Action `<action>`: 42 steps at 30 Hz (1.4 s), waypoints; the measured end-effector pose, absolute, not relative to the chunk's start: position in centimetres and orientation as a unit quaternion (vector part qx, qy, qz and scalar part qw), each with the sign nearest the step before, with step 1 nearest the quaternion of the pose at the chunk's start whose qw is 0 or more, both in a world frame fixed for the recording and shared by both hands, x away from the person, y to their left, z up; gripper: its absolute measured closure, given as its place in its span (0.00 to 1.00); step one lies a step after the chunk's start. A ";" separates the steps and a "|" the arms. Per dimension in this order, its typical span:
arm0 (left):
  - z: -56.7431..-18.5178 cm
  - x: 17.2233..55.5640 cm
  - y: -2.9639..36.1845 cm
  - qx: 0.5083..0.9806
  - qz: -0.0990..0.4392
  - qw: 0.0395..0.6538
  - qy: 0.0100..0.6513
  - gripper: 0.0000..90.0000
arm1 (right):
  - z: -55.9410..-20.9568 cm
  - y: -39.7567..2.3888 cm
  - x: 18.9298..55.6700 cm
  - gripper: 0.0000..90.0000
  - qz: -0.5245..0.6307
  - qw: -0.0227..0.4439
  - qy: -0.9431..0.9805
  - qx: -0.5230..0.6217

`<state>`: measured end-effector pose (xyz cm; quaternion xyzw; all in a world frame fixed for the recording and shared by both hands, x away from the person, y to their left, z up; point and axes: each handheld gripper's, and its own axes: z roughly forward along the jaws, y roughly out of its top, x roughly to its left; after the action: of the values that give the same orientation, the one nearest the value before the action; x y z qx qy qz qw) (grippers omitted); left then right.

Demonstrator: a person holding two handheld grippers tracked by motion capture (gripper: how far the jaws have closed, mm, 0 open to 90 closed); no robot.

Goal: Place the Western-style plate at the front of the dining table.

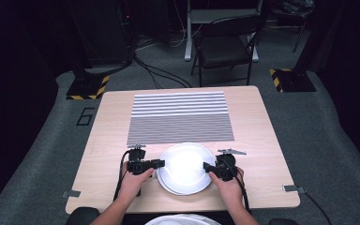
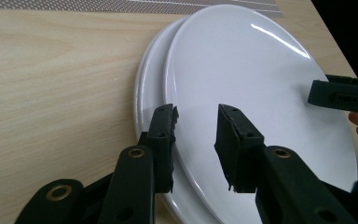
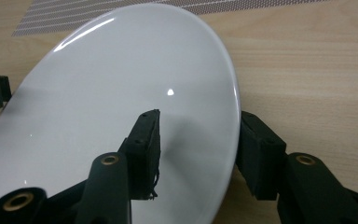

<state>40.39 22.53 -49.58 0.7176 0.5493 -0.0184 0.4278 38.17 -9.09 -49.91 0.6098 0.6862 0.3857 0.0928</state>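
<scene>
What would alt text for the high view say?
A person's two hands each hold a hand-held gripper, left and right, at opposite edges of stacked white plates on a wooden table, near a striped mat.

two stacked plates [image 1: 185, 168] at the table's [image 1: 108, 136] near edge, top one offset to the right; striped mat [image 1: 180, 117] just behind; left gripper [image 1: 155, 164] at the left rim, right gripper [image 1: 209, 167] at the right; chair [image 1: 225, 44] beyond the table.

Lower plate [image 2: 145, 88] mostly hidden under top plate [image 2: 251, 93], striped mat [image 3: 121, 9] cut off by frame edge
</scene>
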 end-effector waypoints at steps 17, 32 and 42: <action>-50.1 41.5 20.1 0.717 -0.044 0.432 0.546 0.75 | -49.1 -11.5 38.8 0.60 0.391 0.107 0.662 0.630; -50.8 41.2 19.5 0.724 -0.048 0.424 0.542 0.74 | -48.8 -11.7 38.6 0.61 0.379 0.119 0.677 0.620; -50.8 40.7 19.5 0.733 -0.038 0.419 0.534 0.74 | -46.9 -12.3 37.6 0.61 0.349 0.139 0.702 0.606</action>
<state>40.73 19.50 -50.79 0.7331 0.5342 -0.0384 0.4191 37.65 -12.35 -46.94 0.6057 0.7016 0.3486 0.1390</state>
